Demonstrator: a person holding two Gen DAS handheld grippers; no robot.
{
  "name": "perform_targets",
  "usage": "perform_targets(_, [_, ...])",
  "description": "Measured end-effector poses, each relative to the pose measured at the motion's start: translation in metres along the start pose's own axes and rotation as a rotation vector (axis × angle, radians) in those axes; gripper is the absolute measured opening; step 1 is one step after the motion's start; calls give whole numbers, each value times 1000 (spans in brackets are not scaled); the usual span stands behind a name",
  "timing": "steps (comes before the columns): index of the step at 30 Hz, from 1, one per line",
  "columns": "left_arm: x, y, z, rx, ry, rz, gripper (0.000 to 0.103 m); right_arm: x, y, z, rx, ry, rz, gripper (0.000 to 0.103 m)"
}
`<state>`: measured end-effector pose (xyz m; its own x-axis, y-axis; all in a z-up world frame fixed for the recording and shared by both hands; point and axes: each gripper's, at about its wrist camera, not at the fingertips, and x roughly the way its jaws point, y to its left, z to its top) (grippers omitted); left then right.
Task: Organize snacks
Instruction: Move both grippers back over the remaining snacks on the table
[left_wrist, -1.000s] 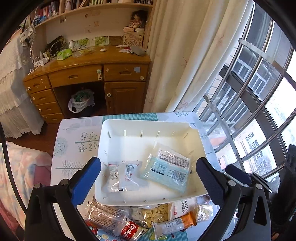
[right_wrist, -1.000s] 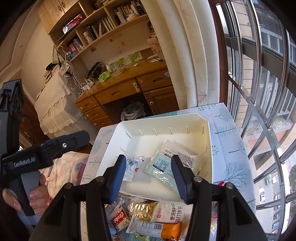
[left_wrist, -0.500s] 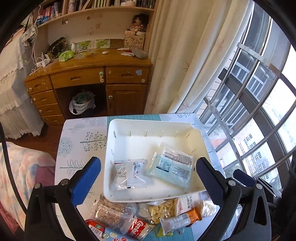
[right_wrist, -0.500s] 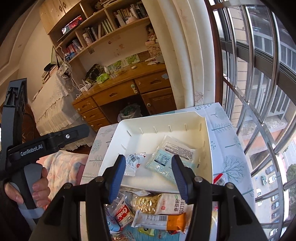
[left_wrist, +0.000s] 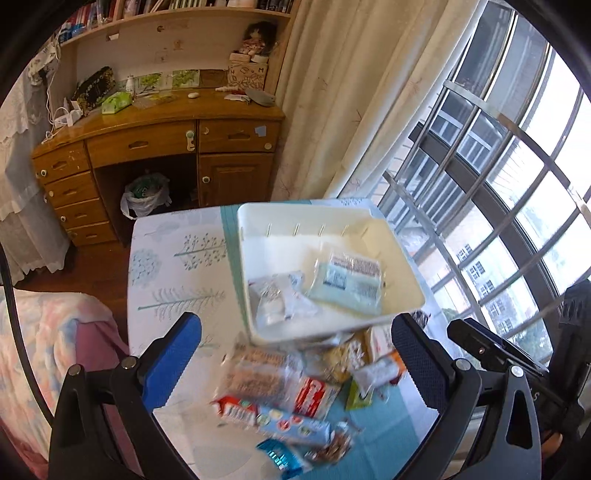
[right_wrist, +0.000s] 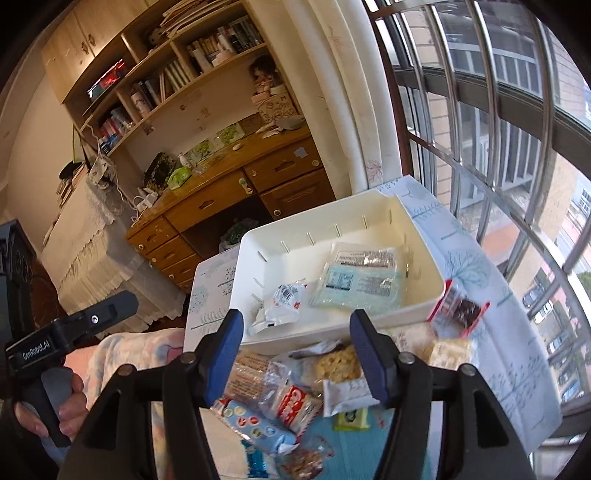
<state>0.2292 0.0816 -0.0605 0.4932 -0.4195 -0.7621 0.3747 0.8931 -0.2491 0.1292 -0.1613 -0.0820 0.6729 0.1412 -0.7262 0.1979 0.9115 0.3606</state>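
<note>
Crinkly plastic wrappers lie heaped just ahead of and below both sets of tongs, and that heap is where trouble is likeliest. The left tongs (left_wrist: 295, 363) hover with their jaws wide apart and nothing between them; the right tongs (right_wrist: 297, 354) are also spread, less widely, and equally empty. Beyond both tips sits the white bin (right_wrist: 424, 258), which already holds a pale blue packet (right_wrist: 356, 282) and a small silver-white packet (right_wrist: 282, 301). The loose snacks overlap on the surface (left_wrist: 177, 280): a clear cracker pack (left_wrist: 255, 376), a red-and-white packet (left_wrist: 314, 397), a long blue biscuit sleeve (left_wrist: 280, 422) and an orange-ended bar (left_wrist: 376, 369). With the packets stacked like this, jaws closing on one wrapper would probably pinch a neighbour too, or drag the pile toward the near edge of the surface, where the lowest packets already lie. Slick film may also slip out in transit. Off to the right of the right tongs, a red-trimmed packet (right_wrist: 458, 312) rests against the bin's outer corner and could be knocked off by a careless sweep. The left view is blurred, so aim may be poor.
</note>
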Motion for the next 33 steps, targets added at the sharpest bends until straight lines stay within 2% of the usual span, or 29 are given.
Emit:
perform_targets(6, [-13, 23, -22, 33, 43, -6, 102, -4, 17, -35, 62, 9, -22, 61])
perform_targets(13, [-20, 39, -48, 34, 88, -45, 102, -3, 17, -81, 171, 73, -55, 61])
perform_targets(19, [-12, 56, -71, -29, 151, -63, 102, 0, 5, -124, 326, 137, -79, 61])
perform_targets(24, [1, 62, -85, -58, 212, -73, 102, 8, -1, -147, 408, 197, -95, 61])
perform_targets(28, [13, 64, -92, -94, 270, -80, 102, 15, -4, -157, 442, 249, -101, 61])
perform_targets(33, [28, 65, -99, -143, 333, -50, 102, 31, -7, -164, 434, 356, -164, 61])
